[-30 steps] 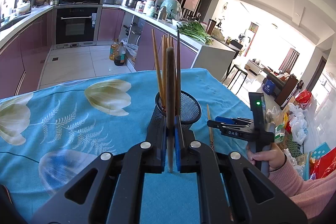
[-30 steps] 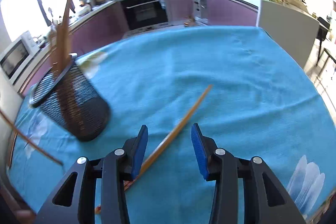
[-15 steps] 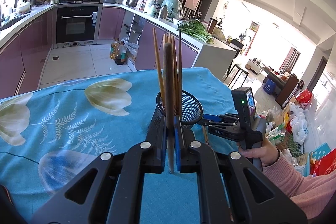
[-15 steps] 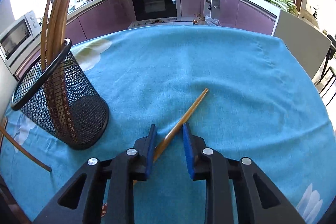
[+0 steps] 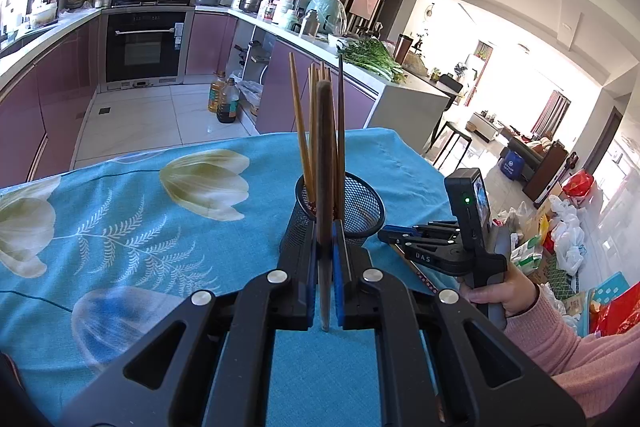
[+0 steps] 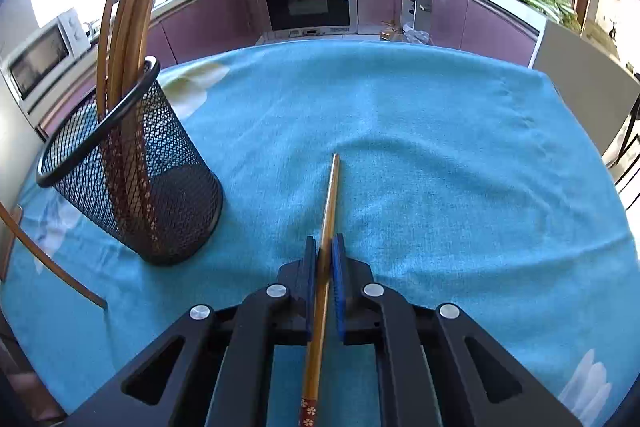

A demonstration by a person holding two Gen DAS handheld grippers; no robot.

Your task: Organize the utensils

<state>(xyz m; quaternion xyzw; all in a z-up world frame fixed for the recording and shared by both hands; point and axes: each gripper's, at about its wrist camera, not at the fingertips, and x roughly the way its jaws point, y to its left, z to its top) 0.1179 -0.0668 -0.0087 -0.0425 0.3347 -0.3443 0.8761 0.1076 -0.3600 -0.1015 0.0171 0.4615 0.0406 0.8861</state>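
Right gripper (image 6: 325, 259) is clamped on a chopstick (image 6: 329, 203), pads pinching it mid-length, its tip lying ahead on the blue cloth of the bench (image 6: 440, 155). Left gripper (image 5: 325, 239) is squeezed tight on a dark chopstick (image 5: 324, 155) standing upright between its pads. The mesh holder (image 6: 132, 183) sits just ahead-left of the right gripper, several chopsticks leaning inside. A hand (image 5: 500, 291) grasps the right gripper's handle.

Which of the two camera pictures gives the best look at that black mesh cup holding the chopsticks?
The right wrist view: the mesh cup stands unobstructed at left on the blue tablecloth, rim, wall and base all visible. In the left wrist view the left gripper and the chopstick it holds cover much of the cup.
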